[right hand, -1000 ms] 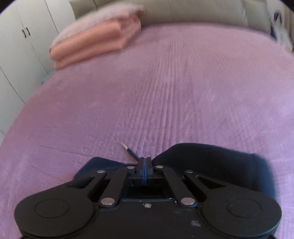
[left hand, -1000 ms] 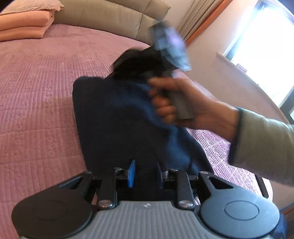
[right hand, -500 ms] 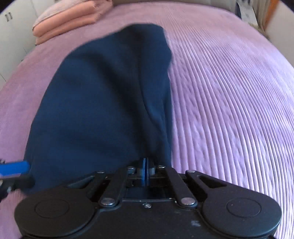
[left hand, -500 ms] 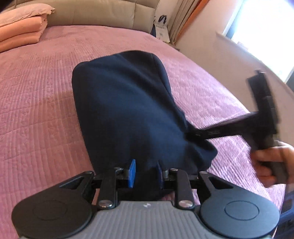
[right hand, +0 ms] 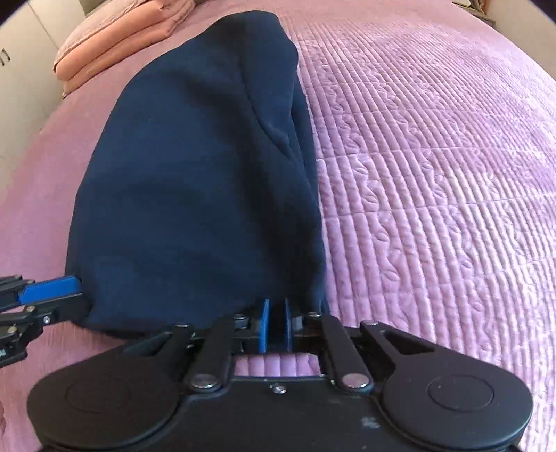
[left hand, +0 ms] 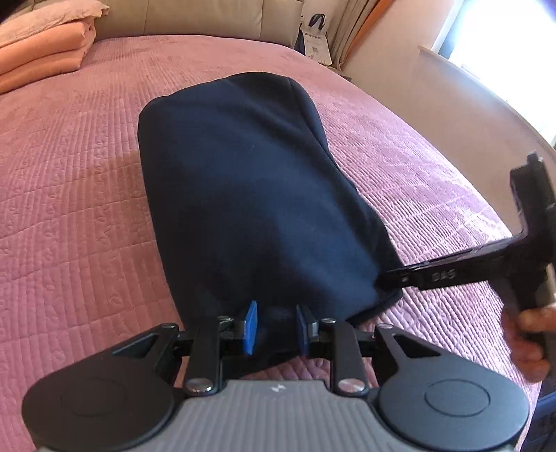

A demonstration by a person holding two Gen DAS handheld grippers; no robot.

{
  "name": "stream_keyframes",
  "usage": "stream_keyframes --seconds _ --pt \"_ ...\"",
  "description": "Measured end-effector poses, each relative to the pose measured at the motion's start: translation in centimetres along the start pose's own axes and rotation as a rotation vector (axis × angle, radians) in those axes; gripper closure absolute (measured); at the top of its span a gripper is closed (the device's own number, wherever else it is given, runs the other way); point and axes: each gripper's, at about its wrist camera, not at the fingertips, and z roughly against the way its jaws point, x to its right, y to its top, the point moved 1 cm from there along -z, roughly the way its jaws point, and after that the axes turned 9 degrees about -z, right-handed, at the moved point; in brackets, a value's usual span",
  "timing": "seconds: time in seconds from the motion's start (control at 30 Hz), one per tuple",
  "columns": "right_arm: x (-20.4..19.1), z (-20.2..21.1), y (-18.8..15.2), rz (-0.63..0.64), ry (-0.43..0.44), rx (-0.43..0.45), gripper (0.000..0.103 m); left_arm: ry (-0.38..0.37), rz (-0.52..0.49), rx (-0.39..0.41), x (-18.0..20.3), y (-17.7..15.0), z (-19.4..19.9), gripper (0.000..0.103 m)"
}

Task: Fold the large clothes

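Note:
A navy garment (left hand: pixel 250 194) lies folded into a long strip on the purple quilted bed (left hand: pixel 69 215). My left gripper (left hand: pixel 274 327) is shut on its near edge, dark cloth bunched between the blue pads. In the right wrist view that left gripper (right hand: pixel 77 296) clamps the strip's near left corner. My right gripper (right hand: pixel 276 325) sits at the near right corner (right hand: pixel 312 285); its jaws are opening, with a thin fold of navy cloth still between the pads. The left wrist view shows the right gripper (left hand: pixel 382 280) touching that corner, a hand (left hand: pixel 528 333) on its handle.
Folded peach blankets (left hand: pixel 41 59) are stacked by the beige headboard (left hand: pixel 194 17). A white bag (left hand: pixel 314 34) stands beside the bed. White cupboards (right hand: pixel 21 69) line the far left. A low wall under a bright window (left hand: pixel 486 97) runs along the right.
The right gripper swept from the bed's far part back to the near edge, drawing the cloth over itself. Its pads now stand slightly apart. The left gripper kept its grip.

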Motion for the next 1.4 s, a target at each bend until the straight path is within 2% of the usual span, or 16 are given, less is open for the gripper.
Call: stream_keyframes --seconds 0.07,0.13,0.2,0.33,0.43,0.47,0.6,0.67,0.7,0.73,0.77,0.83,1.0,1.1,1.2,1.4 --pt "-0.4 1.2 1.3 -0.003 0.028 0.011 0.090 -0.042 0.034 0.022 -0.6 0.1 1.0 0.075" --pt "-1.1 3.8 2.6 0.026 0.083 0.093 0.083 -0.104 0.083 0.052 -1.6 0.5 1.9 0.075" --pt "-2.5 4.6 5.3 0.083 0.085 0.173 0.068 -0.102 0.089 0.078 -2.2 1.3 2.5 0.075" --pt "-5.1 1.4 11.4 0.111 0.129 0.288 0.068 -0.096 0.084 0.086 -2.5 2.7 1.6 0.075" --pt "-5.3 -3.8 14.8 0.055 0.165 0.263 0.068 -0.084 0.042 0.050 -1.6 2.8 0.0 0.075" --pt "-5.2 -5.8 15.5 0.046 0.146 0.234 0.074 -0.081 0.029 0.044 -1.3 2.7 -0.3 0.075" --pt "-3.7 -7.5 16.5 0.039 0.142 0.235 0.072 -0.187 0.122 0.073 -2.5 2.0 -0.2 0.062" --pt "-3.9 -7.1 16.4 0.032 0.129 0.236 0.067 -0.195 0.147 0.074 -3.1 1.8 -0.2 0.064" --pt "-3.4 -6.4 16.3 0.037 0.113 0.243 0.043 -0.190 0.149 0.073 -3.3 1.8 -0.2 0.065" --pt "-3.3 -5.7 16.0 0.030 0.067 0.256 0.028 -0.183 0.148 0.072 -3.3 1.8 -0.1 0.065" --pt "-2.8 -5.4 15.8 0.013 0.036 0.268 0.026 -0.174 0.141 0.072 -3.3 1.9 0.1 0.065" --pt "-0.9 -4.0 15.5 -0.043 0.088 0.252 0.028 -0.160 0.133 0.076 -3.3 2.3 0.5 0.061" --pt "1.3 0.0 13.0 -0.027 0.190 0.229 0.025 -0.098 0.185 0.097 -5.0 3.3 2.1 0.029" --pt "2.1 0.6 11.3 -0.048 0.231 0.159 0.025 -0.043 0.204 0.104 -6.1 4.6 2.4 0.018" --pt "3.4 -0.2 9.6 -0.116 0.300 0.096 0.023 -0.017 0.234 0.089 -7.0 5.3 1.6 0.011" --pt "4.0 -2.6 7.5 -0.215 0.318 -0.007 0.022 -0.048 0.373 0.016 -8.8 5.2 -1.9 0.016"
